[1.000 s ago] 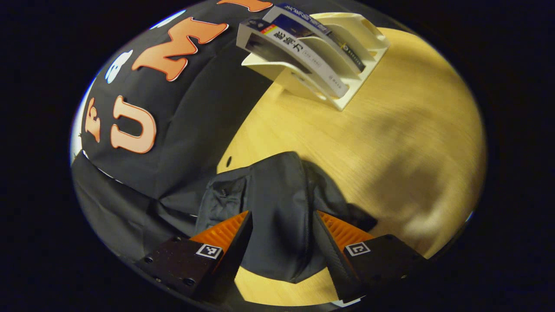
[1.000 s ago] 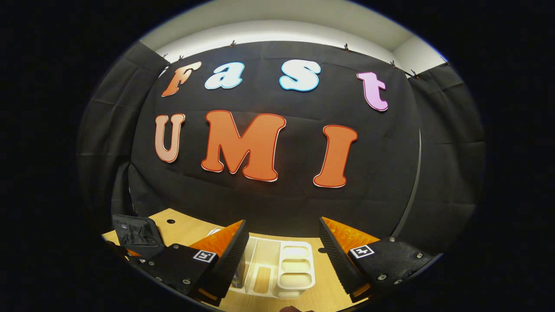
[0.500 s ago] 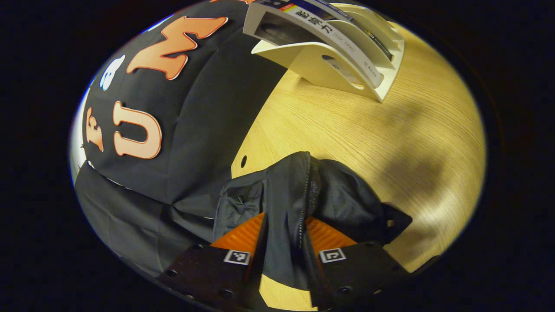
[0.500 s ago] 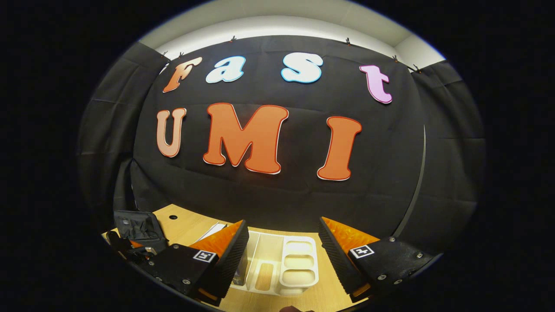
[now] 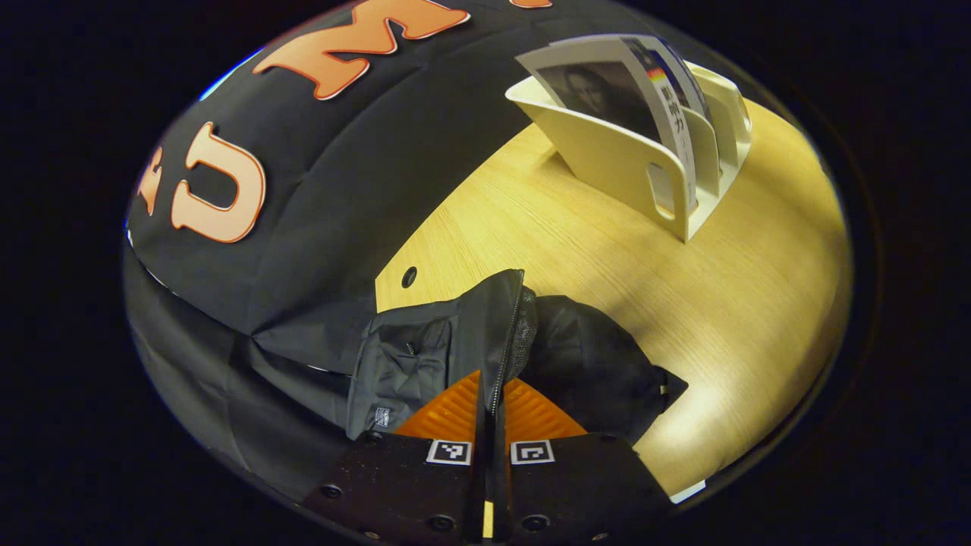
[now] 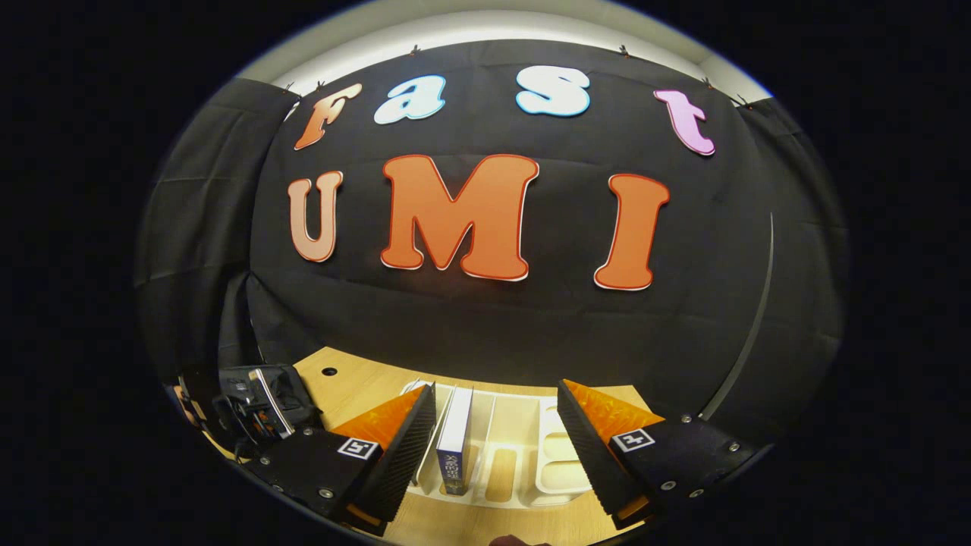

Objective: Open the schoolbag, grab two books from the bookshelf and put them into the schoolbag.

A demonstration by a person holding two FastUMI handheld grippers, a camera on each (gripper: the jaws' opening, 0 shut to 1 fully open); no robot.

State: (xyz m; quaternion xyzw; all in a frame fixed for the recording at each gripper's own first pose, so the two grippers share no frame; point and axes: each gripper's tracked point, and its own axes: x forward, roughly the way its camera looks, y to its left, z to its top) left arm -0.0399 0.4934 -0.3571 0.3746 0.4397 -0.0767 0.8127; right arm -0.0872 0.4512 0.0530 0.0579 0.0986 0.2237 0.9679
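Left gripper [image 5: 491, 394] clenched on the zipper edge of the schoolbag [image 5: 455, 341], orange fingers [image 5: 455, 413] pressed together with the black flap pinched between them; flap held up off the table [image 5: 607, 258], zip line running straight away from the fingertips. Bag body slumped on the wood just beyond and to the right of the grip, dark pocket lining exposed on the left. Mouth of the bag judged part open, not yet wide. Bookshelf [image 5: 614, 159], a cream divider rack, well apart from the bag, far up and right in the left gripper view, a book [image 5: 607, 87] leaning in its nearest slot. Right gripper [image 6: 493, 432] released, fingers [image 6: 402, 447] spread wide, grasping nothing, hanging above the bookshelf [image 6: 546, 455]. In the right gripper view a blue-and-white book [image 6: 455, 440] standing on edge in a slot directly ahead, between the open fingers but nearer the left one; spine facing the camera, long axis upright, covers running parallel to the finger faces. Schoolbag [image 6: 262, 398] low at the left edge of that view, well away from the rack. Right gripper clearly the nearer one to the books; left one occupied with the flap. Coming move judged to turn on centring the gap over the spine, then dropping straight down along the slot, since the fingers already line up with the covers.
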